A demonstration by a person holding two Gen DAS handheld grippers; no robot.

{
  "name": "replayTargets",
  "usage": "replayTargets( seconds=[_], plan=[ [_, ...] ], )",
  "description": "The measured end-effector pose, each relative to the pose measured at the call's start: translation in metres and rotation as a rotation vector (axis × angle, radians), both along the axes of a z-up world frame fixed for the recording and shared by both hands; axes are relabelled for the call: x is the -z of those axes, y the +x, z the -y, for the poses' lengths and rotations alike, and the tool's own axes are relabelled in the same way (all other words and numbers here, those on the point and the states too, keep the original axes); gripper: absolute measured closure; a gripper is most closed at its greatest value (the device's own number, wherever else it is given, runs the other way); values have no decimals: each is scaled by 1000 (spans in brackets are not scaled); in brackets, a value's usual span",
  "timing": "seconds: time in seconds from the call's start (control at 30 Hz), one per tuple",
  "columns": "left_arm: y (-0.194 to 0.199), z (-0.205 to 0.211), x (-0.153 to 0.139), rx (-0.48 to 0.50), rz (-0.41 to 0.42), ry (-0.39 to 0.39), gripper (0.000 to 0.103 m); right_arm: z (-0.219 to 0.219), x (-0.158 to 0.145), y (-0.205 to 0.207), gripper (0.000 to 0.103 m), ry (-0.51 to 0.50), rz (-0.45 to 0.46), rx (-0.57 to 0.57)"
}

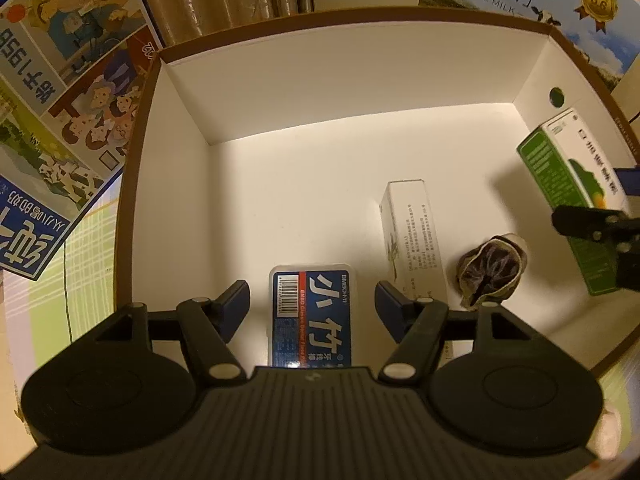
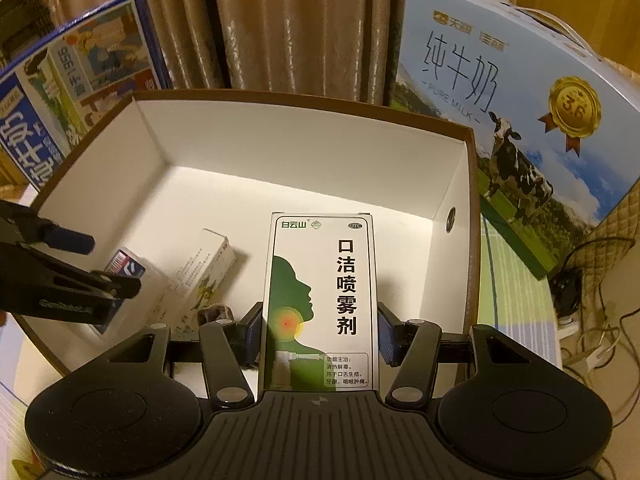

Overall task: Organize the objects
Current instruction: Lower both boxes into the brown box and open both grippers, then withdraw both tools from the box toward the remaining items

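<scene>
Left wrist view: the left gripper (image 1: 312, 300) is hanging inside the white box (image 1: 360, 92), its pads standing apart with clear gaps either side of the blue floss case (image 1: 311, 316), which is lying flat on the box floor between them, untouched. At 2 o'clock from the case a small white carton (image 1: 412, 232) is lying, and beyond it, at 3 o'clock, a dark dried husk (image 1: 492, 272). At the far 3 o'clock edge the green spray carton (image 1: 560, 184) is showing only its side.

Right wrist view: the right gripper (image 2: 320, 332) is clamping the green spray carton (image 2: 320, 300) by both long edges, holding it over the box interior near the right wall (image 2: 456, 184). This view alone is showing the carton's printed face. The floss case (image 2: 126, 266) is appearing at 9 o'clock beneath the left gripper (image 2: 100, 264). A milk case (image 2: 520, 120) is standing outside at 1 o'clock.
</scene>
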State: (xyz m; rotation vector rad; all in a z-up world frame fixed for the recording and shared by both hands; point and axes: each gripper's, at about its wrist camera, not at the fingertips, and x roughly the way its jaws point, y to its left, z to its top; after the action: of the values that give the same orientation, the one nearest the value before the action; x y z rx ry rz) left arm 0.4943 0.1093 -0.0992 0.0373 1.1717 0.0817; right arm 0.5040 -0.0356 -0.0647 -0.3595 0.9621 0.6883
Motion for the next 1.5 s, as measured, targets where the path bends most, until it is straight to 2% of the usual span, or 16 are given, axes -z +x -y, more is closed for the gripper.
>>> replayTargets(
  seconds=[0.1,0.27,0.4,0.6,0.97,1.5],
  plan=[
    [-4,-1,-3,-3,7,-14,37,-3,1,1,50,-12,4,-5],
    [-8,4,-11,-5,26,-20,36,3,-5,4,50,35,-2,20],
    [-15,5,-21,-3,54,-3,28,12,-16,-1,50,76,-25,24],
    [-29,-1,-42,-18,106,-25,26,30,-37,-20,45,147,-39,22],
    [-87,7,-87,-49,196,-64,21,76,-73,-61,32,278,-92,71],
    [-183,33,-139,-140,296,-93,15,129,-119,-132,25,396,-42,98]
  ],
)
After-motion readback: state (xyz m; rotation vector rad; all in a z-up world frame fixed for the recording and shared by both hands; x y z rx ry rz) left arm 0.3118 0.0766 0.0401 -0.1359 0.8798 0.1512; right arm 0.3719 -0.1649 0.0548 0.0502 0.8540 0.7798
